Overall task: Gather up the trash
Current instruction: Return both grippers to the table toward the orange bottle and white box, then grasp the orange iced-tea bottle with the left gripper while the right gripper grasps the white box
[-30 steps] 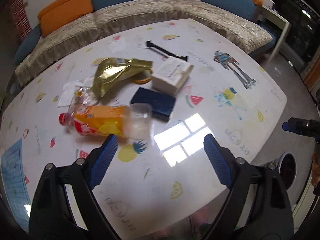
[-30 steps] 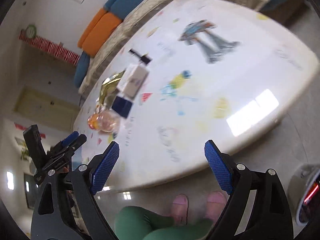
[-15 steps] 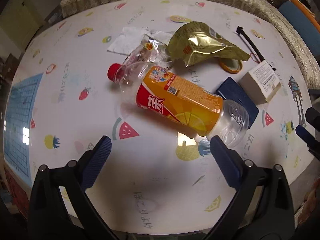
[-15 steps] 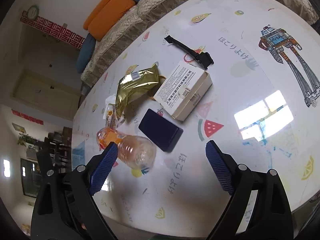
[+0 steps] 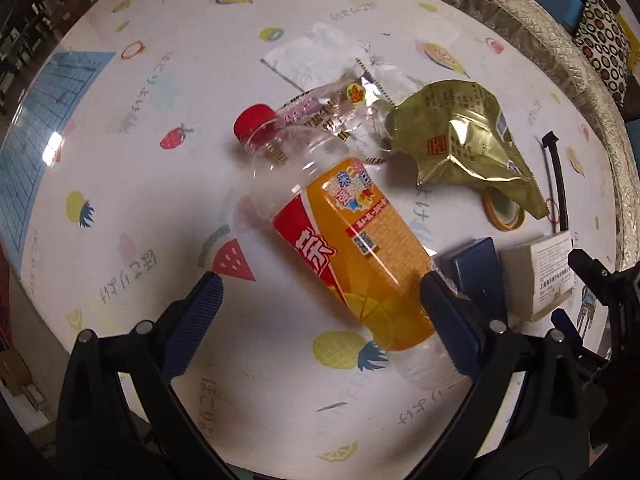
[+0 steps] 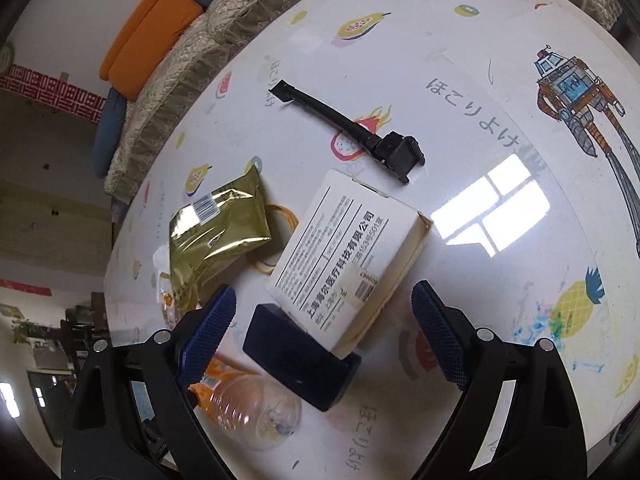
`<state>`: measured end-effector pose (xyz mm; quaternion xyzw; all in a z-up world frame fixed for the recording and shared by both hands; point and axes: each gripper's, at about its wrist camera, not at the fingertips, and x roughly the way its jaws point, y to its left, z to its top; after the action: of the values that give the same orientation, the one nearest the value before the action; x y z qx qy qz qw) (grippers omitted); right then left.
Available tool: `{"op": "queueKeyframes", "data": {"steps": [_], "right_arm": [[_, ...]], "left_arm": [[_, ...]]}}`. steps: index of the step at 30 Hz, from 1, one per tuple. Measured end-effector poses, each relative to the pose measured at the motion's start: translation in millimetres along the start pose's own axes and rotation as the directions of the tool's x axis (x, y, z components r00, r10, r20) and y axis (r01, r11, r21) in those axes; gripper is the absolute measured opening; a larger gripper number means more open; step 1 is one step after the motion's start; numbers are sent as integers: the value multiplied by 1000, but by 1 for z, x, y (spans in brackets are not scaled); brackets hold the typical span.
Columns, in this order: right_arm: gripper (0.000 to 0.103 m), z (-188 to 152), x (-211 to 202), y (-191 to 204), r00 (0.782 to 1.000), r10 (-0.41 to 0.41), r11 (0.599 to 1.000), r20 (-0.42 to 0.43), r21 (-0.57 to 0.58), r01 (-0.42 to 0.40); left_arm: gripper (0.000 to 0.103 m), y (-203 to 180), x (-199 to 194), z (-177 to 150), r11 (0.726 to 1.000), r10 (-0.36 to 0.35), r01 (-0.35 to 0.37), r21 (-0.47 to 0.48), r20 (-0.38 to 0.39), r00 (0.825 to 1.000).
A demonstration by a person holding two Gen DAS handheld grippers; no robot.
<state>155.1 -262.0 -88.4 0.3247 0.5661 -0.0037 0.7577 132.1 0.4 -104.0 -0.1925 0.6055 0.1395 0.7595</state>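
Observation:
An empty plastic bottle (image 5: 340, 236) with an orange label and red cap lies on the white table (image 5: 160, 184); its base end shows in the right wrist view (image 6: 248, 404). My left gripper (image 5: 320, 316) is open, its fingers either side of the bottle's lower half, not closed on it. A gold foil bag (image 5: 460, 148) and a clear wrapper (image 5: 332, 104) lie beyond the bottle. My right gripper (image 6: 324, 324) is open over a white carton (image 6: 348, 260) and a dark blue box (image 6: 296, 356). The gold bag (image 6: 216, 232) lies to their left.
A white tissue (image 5: 312, 56) lies behind the wrapper. A black handled tool (image 6: 352, 128) lies past the carton. A tape roll (image 5: 502, 210) and rubber bands (image 6: 280, 216) sit by the gold bag. A sofa (image 6: 192, 40) borders the table's far edge.
Both grippers have come in low over the table. The left has closed in on the bottle until its fingers straddle it. The right has swung from the table's edge over the carton and blue box.

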Motion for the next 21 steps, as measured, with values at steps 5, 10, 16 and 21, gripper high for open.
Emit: {"op": "queueKeyframes", "data": {"steps": [5, 10, 16, 21], "right_arm": [[89, 12, 17, 6, 996, -83, 997, 17, 9, 83], [89, 14, 37, 17, 984, -175, 983, 14, -47, 176], [77, 0, 45, 26, 972, -233, 952, 28, -196, 234], [69, -1, 29, 3, 977, -213, 957, 4, -201, 210]], "left_arm": [[98, -2, 9, 0, 996, -30, 31, -79, 13, 999], [97, -1, 13, 0, 989, -45, 45, -144, 1, 999], [97, -18, 24, 4, 991, -30, 26, -129, -27, 999], [96, -35, 48, 1, 999, 13, -16, -31, -87, 996]]}}
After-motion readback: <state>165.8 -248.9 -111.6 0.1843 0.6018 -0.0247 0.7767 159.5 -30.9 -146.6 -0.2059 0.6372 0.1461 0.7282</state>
